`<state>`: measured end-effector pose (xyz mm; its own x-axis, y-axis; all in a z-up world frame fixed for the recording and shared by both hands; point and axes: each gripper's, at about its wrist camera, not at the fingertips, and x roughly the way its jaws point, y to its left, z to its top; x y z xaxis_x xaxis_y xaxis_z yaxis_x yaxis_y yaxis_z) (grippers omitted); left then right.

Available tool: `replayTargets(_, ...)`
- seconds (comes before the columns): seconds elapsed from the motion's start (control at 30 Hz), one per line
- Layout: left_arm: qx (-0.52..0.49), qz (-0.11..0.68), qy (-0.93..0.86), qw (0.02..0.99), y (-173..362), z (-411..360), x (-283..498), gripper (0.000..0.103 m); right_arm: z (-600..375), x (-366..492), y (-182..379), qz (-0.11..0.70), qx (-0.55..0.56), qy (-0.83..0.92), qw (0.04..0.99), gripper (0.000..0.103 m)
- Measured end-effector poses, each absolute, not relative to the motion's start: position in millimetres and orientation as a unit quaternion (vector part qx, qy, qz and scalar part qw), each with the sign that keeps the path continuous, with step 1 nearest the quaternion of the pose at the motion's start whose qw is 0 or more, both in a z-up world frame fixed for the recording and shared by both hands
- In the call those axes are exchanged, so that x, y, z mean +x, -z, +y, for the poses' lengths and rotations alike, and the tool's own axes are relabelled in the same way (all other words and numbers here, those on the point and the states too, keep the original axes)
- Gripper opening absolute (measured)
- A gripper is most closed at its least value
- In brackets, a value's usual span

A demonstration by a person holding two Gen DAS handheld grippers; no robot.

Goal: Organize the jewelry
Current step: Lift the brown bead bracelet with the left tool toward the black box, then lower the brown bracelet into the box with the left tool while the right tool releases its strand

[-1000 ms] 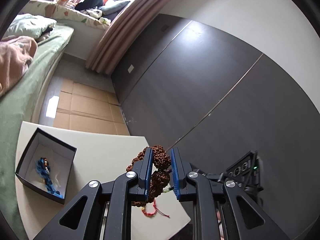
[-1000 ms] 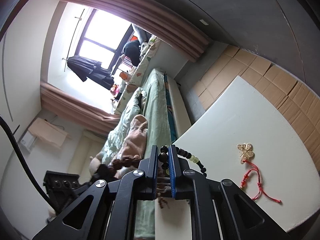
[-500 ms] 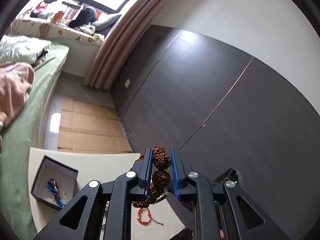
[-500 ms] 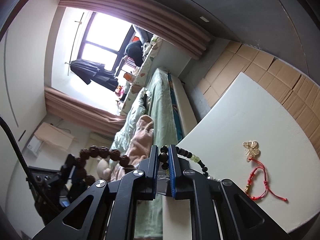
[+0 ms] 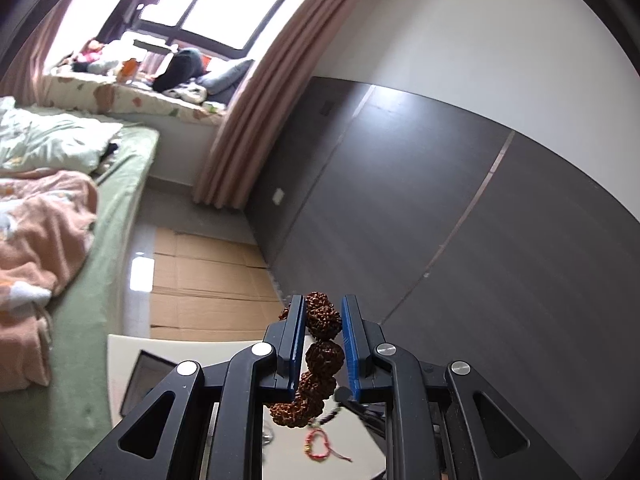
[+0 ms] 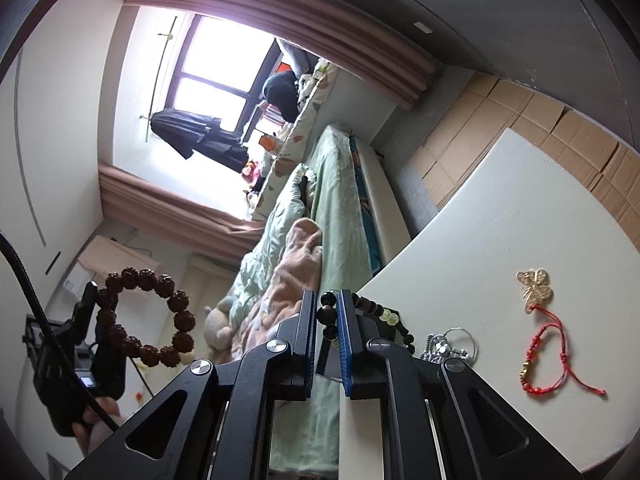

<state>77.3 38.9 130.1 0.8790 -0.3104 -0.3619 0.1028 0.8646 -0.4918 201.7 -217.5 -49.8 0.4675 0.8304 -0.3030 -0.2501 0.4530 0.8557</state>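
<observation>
Bedroom, white tabletop [image 6: 500, 240] below: left gripper [image 5: 323, 332] clamps knobbly brown seed-bead bracelet [image 5: 320, 354] aloft, right gripper [image 6: 323, 322] pinches dark round-bead strand [image 6: 372, 312].

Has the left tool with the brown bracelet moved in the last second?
Yes. The left tool, shut on the brown bracelet, has risen: the white table sits lower in its view.
</observation>
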Motion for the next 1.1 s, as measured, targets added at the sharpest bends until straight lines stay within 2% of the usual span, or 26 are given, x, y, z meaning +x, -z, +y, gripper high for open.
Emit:
replayTargets(0.27,-0.264,0.243,0.056,0.932,-85.6,68.0,90.1,0.019,-203.3,205.3,48.6,0.382,0.368,-0.364,0.766,0.012)
replayTargets(0.57,-0.324,0.272,0.047,0.905,-8.9,99.4,112.2,0.019,-177.6,209.8,57.1,0.402,0.343,-0.365,0.767,0.012)
replayTargets(0.67,-0.346,0.306,0.044,0.886,14.6,106.8,125.0,0.019,-170.4,211.6,61.1,0.409,0.335,-0.36,0.769,0.012)
replayTargets(0.87,-0.363,0.322,0.043,0.873,34.3,119.6,138.3,0.019,-155.2,217.6,67.4,0.418,0.32,-0.353,0.773,0.012)
replayTargets(0.97,-0.384,0.365,0.01,0.848,53.5,133.3,144.6,0.019,-150.5,220.0,71.0,0.423,0.318,-0.35,0.773,0.012)
replayTargets(1.07,-0.41,0.385,-0.005,0.827,64.8,147.0,140.9,0.033,-144.8,219.8,71.8,0.426,0.314,-0.352,0.772,0.012)
replayTargets(1.1,-0.412,0.385,-0.01,0.825,64.4,149.8,137.6,0.048,-142.8,218.1,71.2,0.425,0.312,-0.355,0.772,0.012)
